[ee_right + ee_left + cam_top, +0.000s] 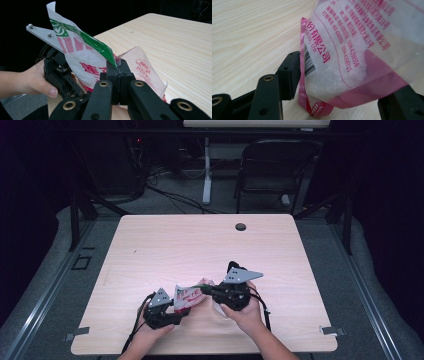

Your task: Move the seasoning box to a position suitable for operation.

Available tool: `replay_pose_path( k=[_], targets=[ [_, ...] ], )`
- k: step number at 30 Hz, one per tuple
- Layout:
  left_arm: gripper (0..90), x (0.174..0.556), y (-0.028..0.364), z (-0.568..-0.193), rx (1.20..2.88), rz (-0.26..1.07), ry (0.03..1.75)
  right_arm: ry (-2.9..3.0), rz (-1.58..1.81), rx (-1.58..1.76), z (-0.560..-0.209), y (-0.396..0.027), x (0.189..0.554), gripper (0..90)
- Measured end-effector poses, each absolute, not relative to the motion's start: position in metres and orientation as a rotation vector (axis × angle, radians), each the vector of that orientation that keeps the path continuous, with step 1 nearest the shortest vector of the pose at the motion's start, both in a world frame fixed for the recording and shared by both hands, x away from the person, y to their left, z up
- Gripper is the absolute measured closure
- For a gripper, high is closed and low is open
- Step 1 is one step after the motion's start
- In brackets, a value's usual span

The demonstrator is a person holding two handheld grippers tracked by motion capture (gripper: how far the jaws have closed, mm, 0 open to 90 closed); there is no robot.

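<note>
Work in hand: a plastic bag (189, 296) of white granules, printed in red with a green band, was handled between the two grippers near the front of the counter (200, 245).
Bag's place: it was held just above the counter, between the two hands, slightly left of the middle.
Right gripper (206, 290): its jaws were pressed together on the bag's top edge by the green band, as the right gripper view showed (119, 65).
Left gripper (175, 312): its jaws stood wide, one on each side of the bag's lower corner; the near jaw sat just beside the pink seam, not pressing it.
Done so far: judging by the hold, the bag was lifted and gripped at the top by the right side.
Left to do: whether it was to be opened, poured or set down could not be told; the top looked unopened where gripped.
Hard to make out: the bag's far side, most of its print in the high view, and the left gripper's other jaw, cut off at the frame edge.
</note>
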State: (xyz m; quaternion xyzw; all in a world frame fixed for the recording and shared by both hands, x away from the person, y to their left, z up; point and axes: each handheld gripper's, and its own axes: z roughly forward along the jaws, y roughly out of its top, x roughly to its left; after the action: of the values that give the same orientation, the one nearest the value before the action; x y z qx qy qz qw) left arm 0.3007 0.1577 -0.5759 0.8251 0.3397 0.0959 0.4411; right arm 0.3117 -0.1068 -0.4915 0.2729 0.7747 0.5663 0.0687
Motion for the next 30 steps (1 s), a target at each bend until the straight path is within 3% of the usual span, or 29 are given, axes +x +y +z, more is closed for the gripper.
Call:
replay_pose_path(
  k=[30],
  targets=[
    [41.5,0.31,0.14,-0.587,2.116,0.228,0.835,2.324,1.727,0.861,-0.498,-0.12,0.304,90.0]
  ],
)
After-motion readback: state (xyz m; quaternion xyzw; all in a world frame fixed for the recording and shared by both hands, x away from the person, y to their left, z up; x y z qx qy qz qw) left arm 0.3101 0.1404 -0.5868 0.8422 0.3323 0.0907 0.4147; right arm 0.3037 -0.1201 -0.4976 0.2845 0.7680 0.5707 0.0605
